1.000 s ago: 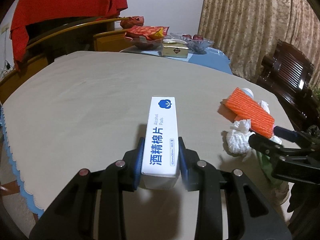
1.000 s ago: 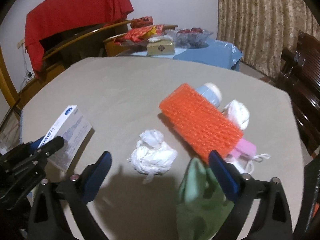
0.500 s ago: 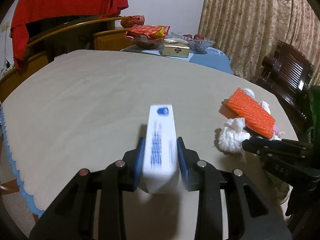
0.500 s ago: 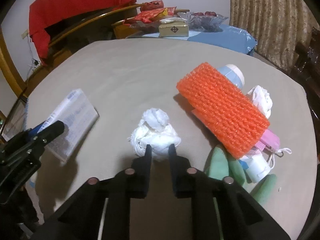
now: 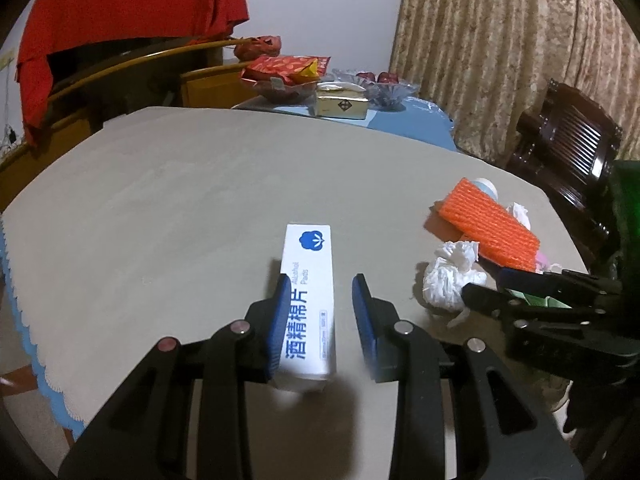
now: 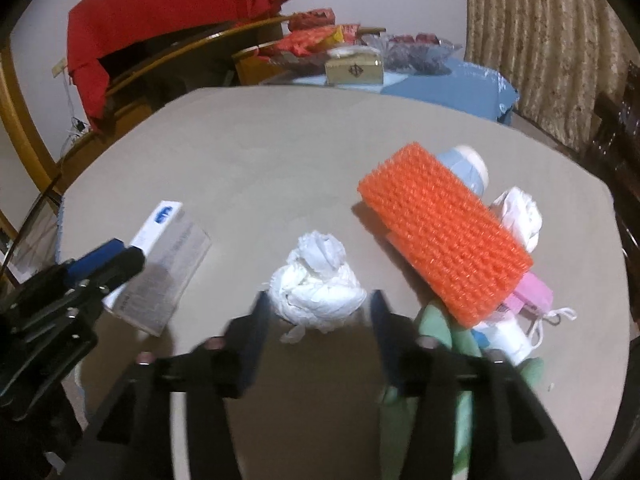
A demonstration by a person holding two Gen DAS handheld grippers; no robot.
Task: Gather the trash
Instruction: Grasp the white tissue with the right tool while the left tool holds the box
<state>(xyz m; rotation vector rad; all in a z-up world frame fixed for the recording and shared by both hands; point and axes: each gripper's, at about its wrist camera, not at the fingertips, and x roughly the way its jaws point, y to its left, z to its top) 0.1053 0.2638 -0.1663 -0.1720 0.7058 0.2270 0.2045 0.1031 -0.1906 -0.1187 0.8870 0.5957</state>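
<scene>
A white alcohol-pad box [image 5: 308,300] with blue print lies on the beige table [image 5: 180,200], its near end between the fingers of my left gripper [image 5: 320,280]. The left pad touches it and a gap shows at the right pad. A crumpled white tissue wad [image 6: 316,280] sits just ahead of my right gripper [image 6: 319,295]. Those jaws are opening, the wad's near edge is between the fingertips, and neither pad presses it. In the left wrist view the right gripper [image 5: 486,283] is beside the wad [image 5: 452,276]. The left gripper [image 6: 128,254] is at the box [image 6: 160,264].
An orange brush [image 6: 444,236] lies right of the wad, over a pale blue bottle [image 6: 468,164], a white bag [image 6: 520,216], a pink item [image 6: 532,292] and a green bag [image 6: 440,328]. A blue-covered side table [image 5: 412,120] stands behind. A dark wooden chair [image 5: 568,148] stands right.
The right gripper went from wide open to shut, then partly open, and drew closer to the wad. The box, earlier clamped between both left pads, now shows a gap at the right pad.
</scene>
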